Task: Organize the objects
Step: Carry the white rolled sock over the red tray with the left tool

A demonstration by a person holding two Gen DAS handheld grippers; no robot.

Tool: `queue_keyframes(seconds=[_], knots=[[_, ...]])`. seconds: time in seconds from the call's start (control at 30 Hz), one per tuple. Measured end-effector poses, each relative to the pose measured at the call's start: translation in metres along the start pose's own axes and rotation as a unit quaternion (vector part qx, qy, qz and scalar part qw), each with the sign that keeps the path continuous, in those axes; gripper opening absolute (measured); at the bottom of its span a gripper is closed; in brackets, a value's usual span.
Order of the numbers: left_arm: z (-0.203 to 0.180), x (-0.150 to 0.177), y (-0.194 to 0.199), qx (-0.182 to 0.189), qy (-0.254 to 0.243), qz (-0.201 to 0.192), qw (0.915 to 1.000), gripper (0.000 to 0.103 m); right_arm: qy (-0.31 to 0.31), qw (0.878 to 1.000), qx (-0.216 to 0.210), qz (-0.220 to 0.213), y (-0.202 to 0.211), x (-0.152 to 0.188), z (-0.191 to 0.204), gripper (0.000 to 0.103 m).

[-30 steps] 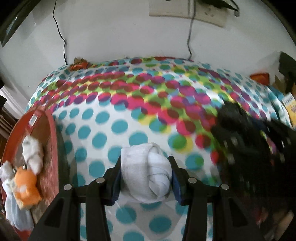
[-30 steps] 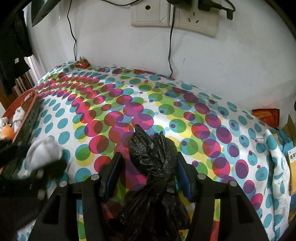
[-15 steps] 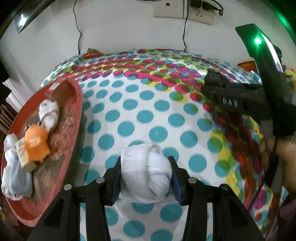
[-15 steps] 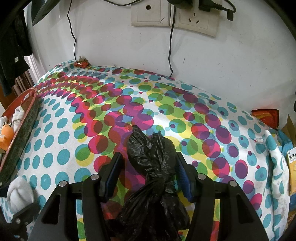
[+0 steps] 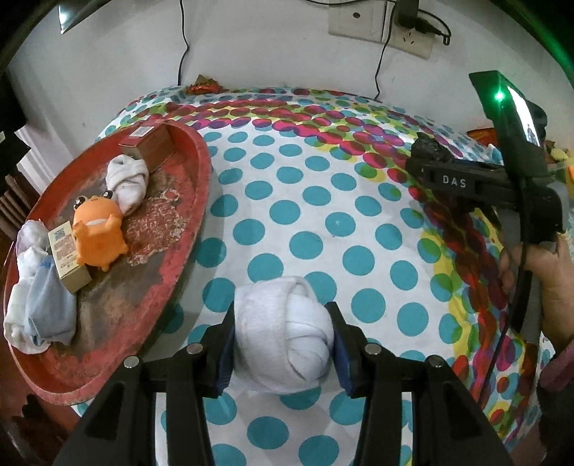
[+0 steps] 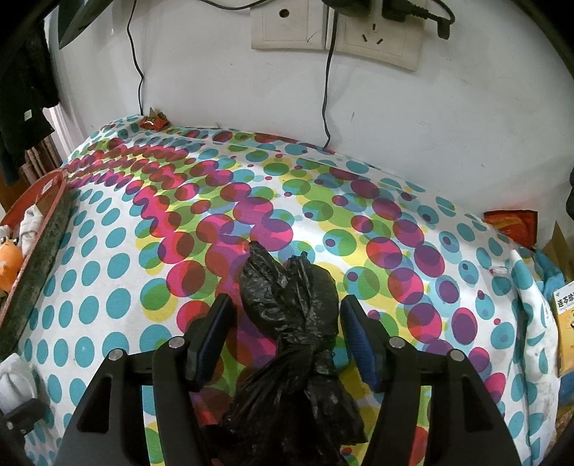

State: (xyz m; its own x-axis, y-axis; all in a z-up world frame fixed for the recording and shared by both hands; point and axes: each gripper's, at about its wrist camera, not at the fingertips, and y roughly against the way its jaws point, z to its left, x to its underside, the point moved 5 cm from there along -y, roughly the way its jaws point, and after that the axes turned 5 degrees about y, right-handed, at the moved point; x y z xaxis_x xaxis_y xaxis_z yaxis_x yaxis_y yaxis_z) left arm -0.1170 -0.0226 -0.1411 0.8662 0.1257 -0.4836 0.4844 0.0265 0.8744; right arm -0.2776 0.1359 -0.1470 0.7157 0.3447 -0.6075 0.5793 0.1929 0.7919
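My left gripper is shut on a rolled white sock ball, held just above the dotted tablecloth, right of a round red tray. The tray holds an orange toy, another white sock, small boxes and pale cloth. My right gripper is opening, its jaws straddling a knotted black plastic bag that rests on the cloth. Small gaps show between both pads and the bag.
Wall sockets with hanging cables sit behind the table. A snack wrapper lies at the far edge and an orange packet at the right. A person's hand holds the right gripper. The tray's rim stands left.
My left gripper carried the sock ball leftwards, bringing the red tray much closer. The right gripper stayed put and its jaws widened off the black bag.
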Motion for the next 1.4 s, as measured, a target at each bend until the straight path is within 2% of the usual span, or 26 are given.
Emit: queue_keyframes(seconds=[0.23, 0.53, 0.7, 1.13, 1.4], knots=[[0.001, -0.005, 0.016, 0.003, -0.001, -0.018, 0.9998, 0.046, 0.0, 1.0, 0.0, 0.0, 0.0, 0.0, 0.0, 0.06], [0.024, -0.022, 0.041, -0.022, 0.013, -0.055, 0.9981, 0.046, 0.0, 1.0, 0.0, 0.0, 0.0, 0.0, 0.001, 0.06], [0.05, -0.026, 0.043, -0.027, 0.043, -0.054, 0.9973, 0.046, 0.0, 1.0, 0.0, 0.0, 0.0, 0.0, 0.001, 0.06], [0.136, -0.023, 0.036, -0.077, 0.12, -0.043, 0.9888, 0.046, 0.0, 1.0, 0.001, 0.001, 0.0, 0.0, 0.001, 0.061], [0.169, -0.019, 0.025, -0.088, 0.151, -0.03, 0.9842, 0.046, 0.0, 1.0, 0.001, 0.001, 0.0, 0.001, 0.001, 0.061]])
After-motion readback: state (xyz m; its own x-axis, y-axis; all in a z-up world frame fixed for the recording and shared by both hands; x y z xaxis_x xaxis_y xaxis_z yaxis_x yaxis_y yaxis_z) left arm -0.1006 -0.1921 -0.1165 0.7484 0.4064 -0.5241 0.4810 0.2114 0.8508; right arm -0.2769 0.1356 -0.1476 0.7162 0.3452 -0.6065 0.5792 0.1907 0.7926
